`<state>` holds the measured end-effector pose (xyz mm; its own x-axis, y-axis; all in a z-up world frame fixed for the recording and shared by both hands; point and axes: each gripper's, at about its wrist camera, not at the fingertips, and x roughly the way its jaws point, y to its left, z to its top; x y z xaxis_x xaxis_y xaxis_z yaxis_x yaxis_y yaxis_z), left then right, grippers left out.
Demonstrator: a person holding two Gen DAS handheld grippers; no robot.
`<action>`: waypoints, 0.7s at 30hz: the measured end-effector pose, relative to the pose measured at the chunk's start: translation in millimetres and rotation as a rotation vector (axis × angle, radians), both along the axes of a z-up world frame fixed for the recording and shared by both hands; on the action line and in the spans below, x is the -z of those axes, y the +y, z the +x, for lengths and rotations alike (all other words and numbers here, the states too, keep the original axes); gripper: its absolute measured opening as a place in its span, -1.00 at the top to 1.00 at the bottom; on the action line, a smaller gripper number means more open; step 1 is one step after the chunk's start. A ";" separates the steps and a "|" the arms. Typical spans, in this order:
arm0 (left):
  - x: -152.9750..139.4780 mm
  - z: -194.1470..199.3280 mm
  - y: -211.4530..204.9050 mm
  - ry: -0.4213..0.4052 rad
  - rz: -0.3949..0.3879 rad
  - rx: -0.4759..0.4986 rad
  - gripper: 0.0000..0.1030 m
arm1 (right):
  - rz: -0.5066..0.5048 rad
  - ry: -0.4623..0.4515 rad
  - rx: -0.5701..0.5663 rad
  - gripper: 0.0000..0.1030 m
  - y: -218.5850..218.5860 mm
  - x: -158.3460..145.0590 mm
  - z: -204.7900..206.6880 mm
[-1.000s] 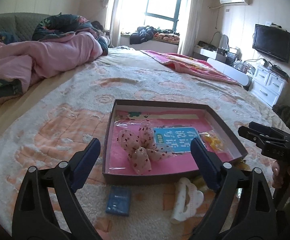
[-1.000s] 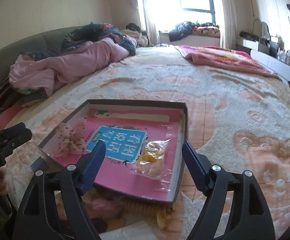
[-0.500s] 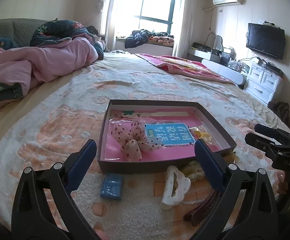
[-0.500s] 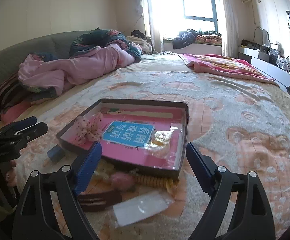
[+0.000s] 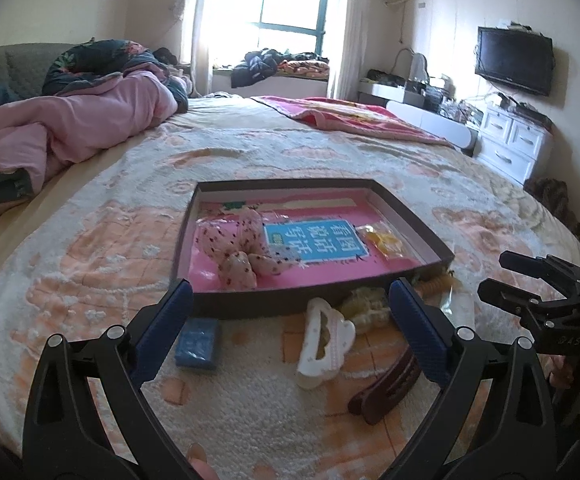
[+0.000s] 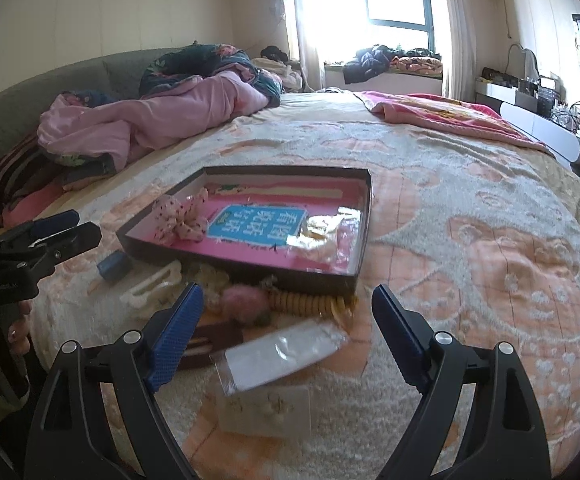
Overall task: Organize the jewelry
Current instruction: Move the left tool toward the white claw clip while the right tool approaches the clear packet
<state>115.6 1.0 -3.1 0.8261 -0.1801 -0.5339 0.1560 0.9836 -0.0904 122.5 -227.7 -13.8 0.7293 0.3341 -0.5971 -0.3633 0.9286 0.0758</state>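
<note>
A dark shallow tray [image 5: 285, 306] [image 6: 364, 216] with a pink lining lies on the bed. It holds a pink dotted bow [image 5: 237, 248] [image 6: 179, 218] and a bagged yellow piece [image 5: 384, 240] [image 6: 322, 232]. In front of it lie a white hair claw [image 5: 324, 344] [image 6: 151, 286], a blue block [image 5: 197, 344] [image 6: 113, 266], a brown clip [image 5: 386, 388] [image 6: 209, 346], a pink pompom [image 6: 243, 304], a yellow coil tie [image 6: 306, 304] and clear packets [image 6: 285, 354]. My left gripper [image 5: 287, 328] and my right gripper [image 6: 285, 330] are both open and empty, above these loose pieces.
The patterned bedspread [image 5: 89, 264] slopes away on all sides. A pink quilt [image 5: 77, 128] is heaped at the far left, a red blanket [image 5: 354, 120] at the far right. White drawers [image 5: 514, 144] and a TV [image 5: 514, 64] stand beyond the bed.
Both grippers have drawn back and up from the tray, so the loose pieces in front of it now show. Both stay open.
</note>
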 end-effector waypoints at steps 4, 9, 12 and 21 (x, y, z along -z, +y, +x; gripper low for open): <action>9.2 -0.4 -5.0 0.028 0.004 0.018 -0.74 | -0.005 0.025 0.008 -0.62 -3.2 10.6 -3.6; 21.8 -1.5 -9.4 0.050 0.032 0.035 -0.74 | -0.015 0.069 0.021 -0.62 -6.4 24.8 -4.0; 29.0 0.4 -11.5 0.075 0.035 0.050 -0.74 | -0.014 0.090 0.024 -0.62 -7.4 31.5 -2.1; 45.8 8.6 -18.2 0.141 0.036 0.087 -0.74 | 0.050 0.153 0.027 -0.62 -13.9 43.2 5.5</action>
